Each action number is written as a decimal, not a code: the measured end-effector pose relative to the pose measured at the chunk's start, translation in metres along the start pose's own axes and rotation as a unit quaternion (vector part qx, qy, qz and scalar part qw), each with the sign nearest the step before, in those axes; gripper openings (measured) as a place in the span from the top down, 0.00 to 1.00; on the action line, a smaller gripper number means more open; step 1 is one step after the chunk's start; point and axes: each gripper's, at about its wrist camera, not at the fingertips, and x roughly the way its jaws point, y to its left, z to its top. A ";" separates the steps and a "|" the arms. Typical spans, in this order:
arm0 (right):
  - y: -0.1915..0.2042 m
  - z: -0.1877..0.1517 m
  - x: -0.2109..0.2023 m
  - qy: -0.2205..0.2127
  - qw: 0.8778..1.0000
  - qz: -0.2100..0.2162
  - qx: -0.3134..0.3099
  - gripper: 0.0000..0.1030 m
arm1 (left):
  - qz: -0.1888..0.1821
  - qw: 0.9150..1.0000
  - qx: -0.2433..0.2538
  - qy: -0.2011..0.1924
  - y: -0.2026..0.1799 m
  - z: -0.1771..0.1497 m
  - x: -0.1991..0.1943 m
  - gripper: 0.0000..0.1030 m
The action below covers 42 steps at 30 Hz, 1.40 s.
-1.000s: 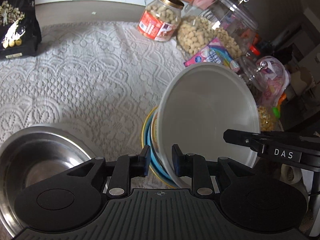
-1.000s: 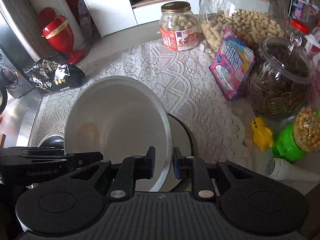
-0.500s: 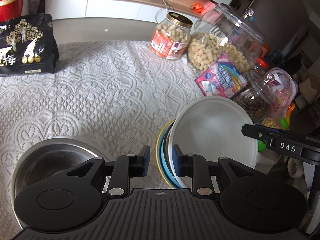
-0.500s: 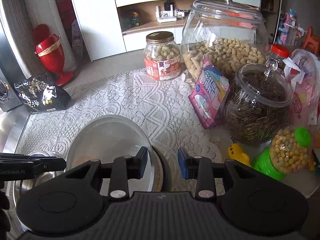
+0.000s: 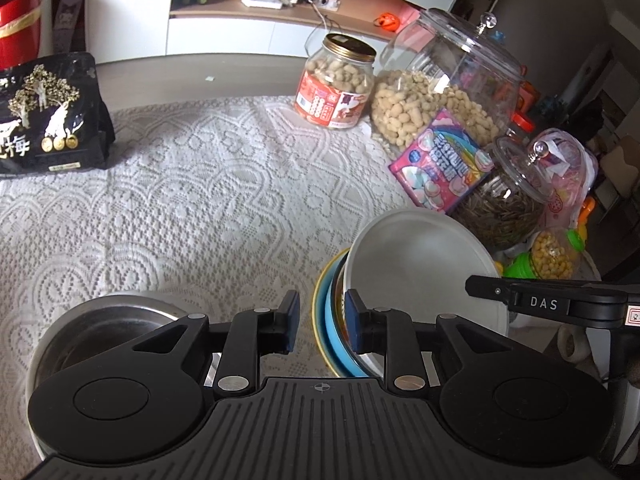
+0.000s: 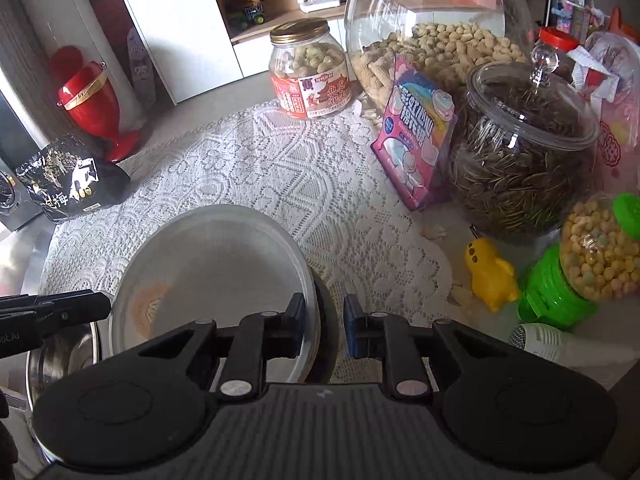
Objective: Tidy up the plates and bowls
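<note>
A white bowl (image 5: pixel 420 264) sits nested on a stack of a blue plate (image 5: pixel 334 336) and a yellow-rimmed plate (image 5: pixel 318 308) on the lace tablecloth. It also shows in the right wrist view (image 6: pixel 216 272). My left gripper (image 5: pixel 319 322) is open, its fingers either side of the stack's near rim. My right gripper (image 6: pixel 324 326) is open and straddles the bowl's right rim without gripping it. A steel bowl (image 5: pixel 100 324) stands to the left of the stack, partly hidden by my left gripper; its edge also shows in the right wrist view (image 6: pixel 60 356).
Behind stand a peanut jar (image 5: pixel 336 84), a large glass jar of peanuts (image 5: pixel 444 80), a pink candy packet (image 5: pixel 440 164), a sunflower-seed jar (image 6: pixel 520 152), a yellow toy duck (image 6: pixel 490 274), a green-lidded jar (image 6: pixel 592 256) and a black bag (image 5: pixel 44 116).
The right gripper has opened and let go of the white bowl, which now rests lower and flatter on the plate stack. Both grippers have drawn back and up.
</note>
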 end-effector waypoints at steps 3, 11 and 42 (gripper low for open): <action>0.004 -0.002 -0.023 -0.034 0.999 -0.011 -0.006 0.78 | 0.005 1.000 0.018 -0.007 -0.004 -0.003 -0.008 0.74; 0.051 -0.030 -0.086 -0.110 0.993 0.037 -0.027 0.54 | -0.017 0.999 0.034 -0.026 0.020 -0.019 -0.051 0.74; 0.147 -0.107 0.027 0.048 0.985 0.166 0.017 0.47 | 0.047 0.987 -0.150 -0.025 0.194 -0.096 -0.055 0.69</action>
